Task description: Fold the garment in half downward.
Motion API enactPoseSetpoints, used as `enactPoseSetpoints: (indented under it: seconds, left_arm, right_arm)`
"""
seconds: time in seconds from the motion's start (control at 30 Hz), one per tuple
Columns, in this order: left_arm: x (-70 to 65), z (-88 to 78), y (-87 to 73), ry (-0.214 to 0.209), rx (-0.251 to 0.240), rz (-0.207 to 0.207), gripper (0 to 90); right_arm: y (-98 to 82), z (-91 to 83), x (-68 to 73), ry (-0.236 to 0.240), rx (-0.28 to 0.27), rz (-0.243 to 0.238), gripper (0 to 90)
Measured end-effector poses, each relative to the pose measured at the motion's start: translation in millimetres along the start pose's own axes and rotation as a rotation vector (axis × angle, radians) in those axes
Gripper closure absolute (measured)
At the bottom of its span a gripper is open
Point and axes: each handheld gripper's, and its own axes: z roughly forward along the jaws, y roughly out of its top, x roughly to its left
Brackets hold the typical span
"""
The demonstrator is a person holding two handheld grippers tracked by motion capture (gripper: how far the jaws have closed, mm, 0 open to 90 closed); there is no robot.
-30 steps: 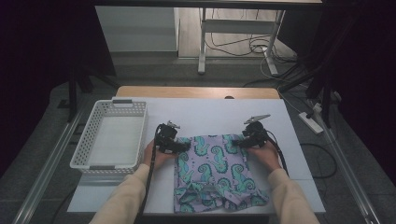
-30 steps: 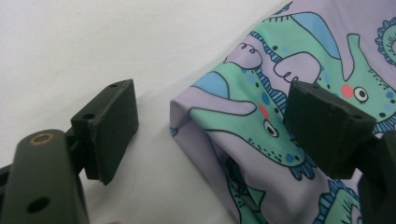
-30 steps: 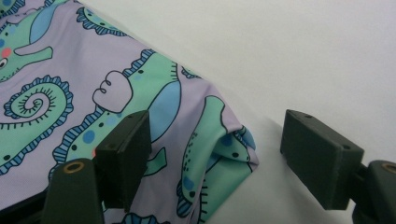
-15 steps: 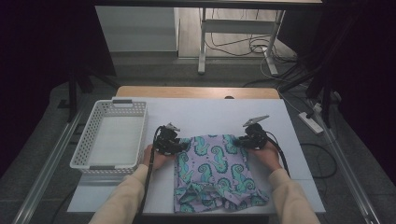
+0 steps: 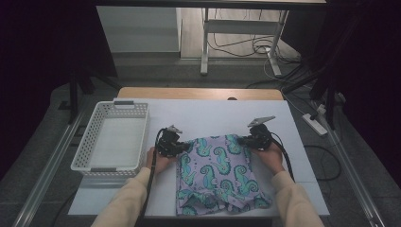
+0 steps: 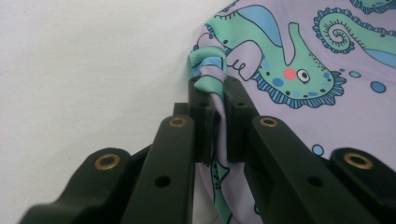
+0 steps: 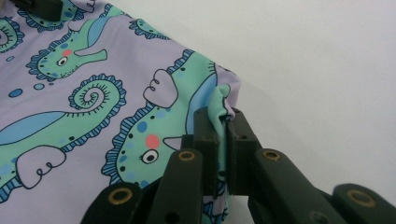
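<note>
I have both top corners of the cloth (image 5: 215,172)
My left gripper (image 6: 215,95) and right gripper (image 7: 223,122) each just pinched a corner tight; folding and the basket (image 5: 111,166) come next

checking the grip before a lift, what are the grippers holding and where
Both hold the cloth: left gripper pinches its far left corner, right gripper its far right corner.

Cream long sleeves (image 5: 126,201) here; each black tool (image 6: 215,116) shows brass-ringed screw holes, a trailing black cable (image 5: 149,184), one grey three-cornered plate (image 5: 261,120).
</note>
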Motion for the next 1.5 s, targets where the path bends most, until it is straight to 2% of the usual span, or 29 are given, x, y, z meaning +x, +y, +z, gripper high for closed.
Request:
enactPoseSetpoints:
  seconds: [0.37,0.43,0.5,0.67,0.77,1.27,1.33,1.5]
  left_arm:
    - [3.9,-0.3,2.2,0.023,-0.018,-0.019,83.9]
    - [4.2,1.2,5.5,0.034,-0.019,-0.013,83.9]
    - [5.2,4.4,10.3,0.035,-0.025,-0.03,84.0]
    - [8.5,7.0,22.5,0.044,-0.035,-0.038,83.9]
    - [12.3,5.8,27.4,0.046,-0.042,-0.05,84.0]
    - [29.0,6.5,45.0,0.088,-0.076,-0.098,83.9]
    - [29.6,5.7,47.9,0.094,-0.091,-0.101,83.9]
    - [27.8,6.8,51.2,0.096,-0.09,-0.097,83.5]
  right_arm:
    - [-0.3,-1.1,-3.5,-0.011,-0.016,0.023,84.6]
    - [0.2,-2.0,-4.1,-0.019,-0.022,0.023,84.6]
    - [1.1,-3.4,-5.9,-0.03,-0.03,0.025,84.6]
    - [3.1,-2.2,-14.7,-0.046,-0.045,0.062,84.6]
    - [5.6,0.7,-17.5,-0.057,-0.047,0.067,84.6]
    - [25.7,10.4,-28.2,-0.119,-0.084,0.098,84.7]
    - [28.0,10.8,-30.5,-0.126,-0.096,0.106,84.7]
    - [29.0,10.5,-33.8,-0.133,-0.109,0.121,84.6]
